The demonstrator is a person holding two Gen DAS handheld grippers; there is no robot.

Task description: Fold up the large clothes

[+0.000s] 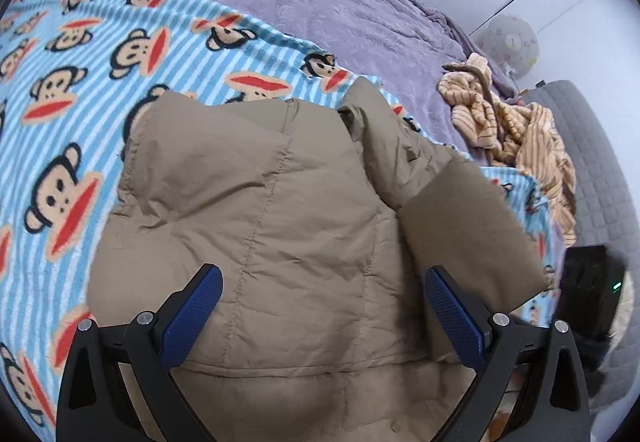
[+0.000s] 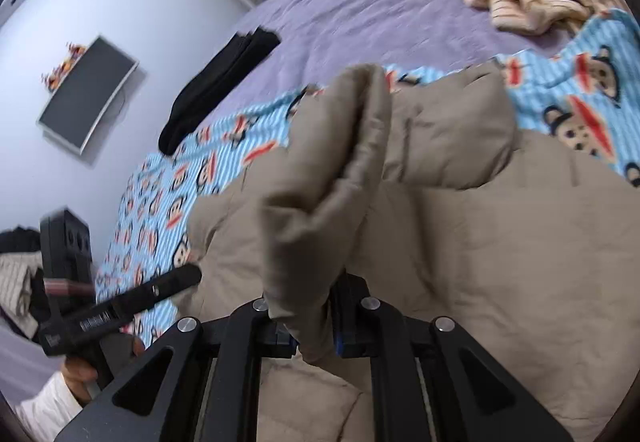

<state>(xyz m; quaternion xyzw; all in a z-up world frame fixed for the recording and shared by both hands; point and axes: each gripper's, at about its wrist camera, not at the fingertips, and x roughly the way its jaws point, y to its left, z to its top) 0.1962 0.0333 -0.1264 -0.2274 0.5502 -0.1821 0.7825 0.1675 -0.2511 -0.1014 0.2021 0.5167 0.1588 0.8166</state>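
On fleecy monkey-print blanket (image 1: 60, 114): puffy quilted khaki down jacket (image 1: 280, 222). Left gripper (image 1: 324, 306) spread wide above it; right gripper (image 2: 308, 326) clamping a bunched jacket fold.

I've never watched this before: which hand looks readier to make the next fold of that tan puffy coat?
Probably the right. The right gripper is already shut on a fold of the tan coat, while the left gripper hangs open above it.
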